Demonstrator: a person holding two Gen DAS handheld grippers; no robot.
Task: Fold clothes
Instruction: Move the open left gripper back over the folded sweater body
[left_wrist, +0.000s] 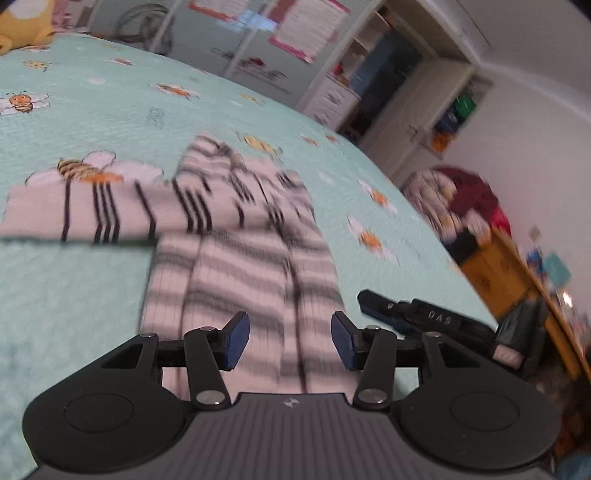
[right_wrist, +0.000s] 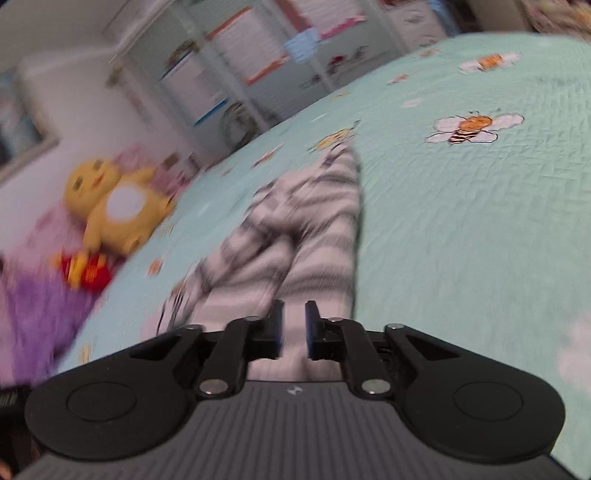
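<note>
Striped garment (left_wrist: 236, 236) lies flat on the mint bee-print bedspread (left_wrist: 92, 288), one sleeve out to the left. Left tongs (left_wrist: 290, 341) spread wide over its near hem, gripping nothing. Right tongs (right_wrist: 294, 328) nearly closed, striped cloth between the pads; actual pinch cannot be told through blur. Yellow plush toy (right_wrist: 114, 206) at bed edge.

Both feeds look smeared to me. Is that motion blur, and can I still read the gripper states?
Left wrist view: striped garment and room streaked by motion blur, left gripper sharp, clearly open. Right wrist view: heavier smear on the garment and yellow plush toy; right gripper crisp, nearly closed, grip on cloth unclear.
</note>
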